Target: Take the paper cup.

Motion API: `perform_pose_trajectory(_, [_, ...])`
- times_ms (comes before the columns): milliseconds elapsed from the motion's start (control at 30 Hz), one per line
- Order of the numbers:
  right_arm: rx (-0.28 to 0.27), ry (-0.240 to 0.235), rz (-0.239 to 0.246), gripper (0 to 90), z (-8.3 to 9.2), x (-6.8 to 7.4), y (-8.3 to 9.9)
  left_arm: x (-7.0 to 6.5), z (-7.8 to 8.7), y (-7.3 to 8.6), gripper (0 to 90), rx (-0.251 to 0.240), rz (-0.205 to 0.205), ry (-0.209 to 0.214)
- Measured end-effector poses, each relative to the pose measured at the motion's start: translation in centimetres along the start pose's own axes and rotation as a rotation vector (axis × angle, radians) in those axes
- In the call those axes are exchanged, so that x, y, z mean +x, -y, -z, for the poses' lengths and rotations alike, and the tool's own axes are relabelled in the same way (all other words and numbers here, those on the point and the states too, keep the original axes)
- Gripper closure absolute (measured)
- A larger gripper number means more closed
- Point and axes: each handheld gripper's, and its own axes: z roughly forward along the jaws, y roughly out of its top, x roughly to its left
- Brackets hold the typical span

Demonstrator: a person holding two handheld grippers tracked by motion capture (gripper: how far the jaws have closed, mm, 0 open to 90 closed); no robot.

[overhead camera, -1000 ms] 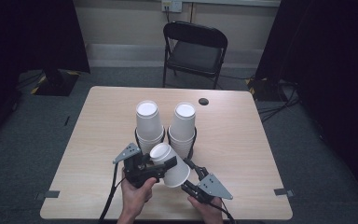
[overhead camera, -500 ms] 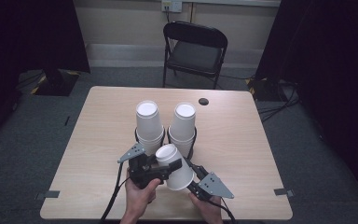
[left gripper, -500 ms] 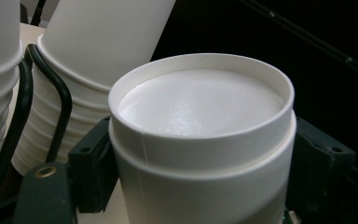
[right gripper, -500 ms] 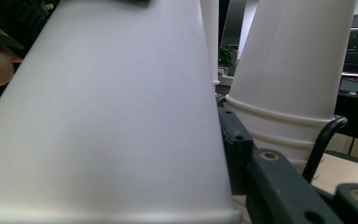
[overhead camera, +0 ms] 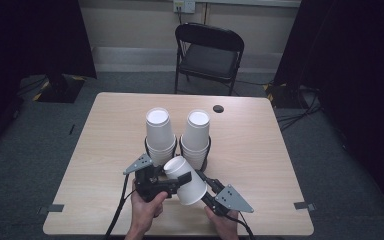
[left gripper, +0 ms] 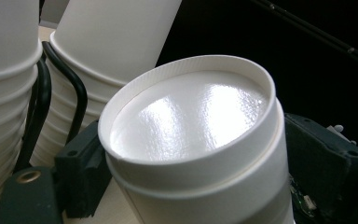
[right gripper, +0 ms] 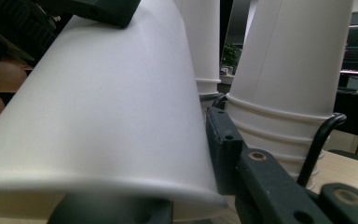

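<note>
A single white paper cup [overhead camera: 187,182] lies tilted above the table's front edge, closed end up and to the left. My left gripper [overhead camera: 175,177] straddles that closed end [left gripper: 186,116]. Its jaws have just been opening and now flank the cup loosely. My right gripper [overhead camera: 200,192] holds the cup's wide end [right gripper: 98,116]. Its jaws have just been closing, and one pad [right gripper: 221,149] presses the cup wall. Just behind, two stacks of upturned cups [overhead camera: 159,130] [overhead camera: 197,132] sit in a black wire holder [overhead camera: 146,147].
The wooden table [overhead camera: 105,150] has a dark round hole [overhead camera: 218,108] near its far edge. A black folding chair [overhead camera: 210,55] stands behind the table. The cup stacks rise close ahead of both grippers [left gripper: 116,37] [right gripper: 289,70].
The tilted cup has shifted slightly right and toward the front edge. The left jaws have spread away from its closed end, and the right jaws have drawn in on its wide end.
</note>
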Motion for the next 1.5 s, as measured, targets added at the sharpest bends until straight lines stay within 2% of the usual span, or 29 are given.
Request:
perform_pose_trajectory(133, [-0.001, -0.010, 0.001, 81.3, 0.0, 0.0, 0.0, 0.1, 0.3, 0.0, 13.5, 0.007, -0.021, -0.007])
perform_pose_trajectory(267, [-0.003, -0.024, -0.014, 82.0, 0.2, 0.0, -0.2, 0.2, 0.6, 0.1, 12.5, 0.009, -0.023, 0.018])
perform_pose_trajectory(500, [-0.022, -0.029, -0.025, 82.6, 0.3, -0.1, -0.4, 0.2, 0.8, 0.5, 9.0, 0.013, -0.019, 0.031])
perform_pose_trajectory(700, [-0.025, -0.030, -0.026, 83.9, 0.4, -0.2, -0.4, 0.2, 1.3, 0.5, 6.7, 0.012, -0.046, 0.026])
perform_pose_trajectory(800, [-0.018, -0.018, -0.027, 86.2, 0.4, -0.2, -0.5, 0.2, 1.7, 0.6, 6.6, 0.002, -0.067, 0.007])
perform_pose_trajectory(833, [-0.017, -0.013, -0.031, 86.3, 0.5, -0.3, -0.5, 0.1, 2.0, 0.7, 7.3, 0.007, -0.099, -0.005])
perform_pose_trajectory(900, [-0.012, -0.015, -0.029, 86.3, 0.6, -0.5, -0.5, 0.2, 2.4, 0.8, 7.4, 0.016, -0.137, -0.011])
perform_pose_trajectory(1033, [0.000, -0.023, -0.024, 86.4, 0.7, -0.4, -0.5, 0.5, 2.9, 0.8, 8.8, 0.003, -0.148, -0.025])
perform_pose_trajectory(1167, [0.022, -0.025, -0.026, 86.4, 0.6, -0.5, -0.6, 0.8, 3.4, 0.9, 15.9, -0.015, -0.167, -0.037])
perform_pose_trajectory(1333, [0.054, -0.023, -0.033, 86.4, 0.7, -0.7, -0.7, 1.1, 3.9, 1.0, 15.2, -0.015, -0.216, -0.035])
perform_pose_trajectory(1400, [0.077, -0.020, -0.038, 86.4, 0.8, -0.8, -0.7, 1.3, 4.1, 1.0, 15.1, -0.022, -0.222, -0.036])
perform_pose_trajectory(1500, [0.091, -0.021, -0.042, 86.4, 0.9, -0.9, -0.7, 1.4, 4.2, 1.1, 15.4, -0.014, -0.243, -0.072])
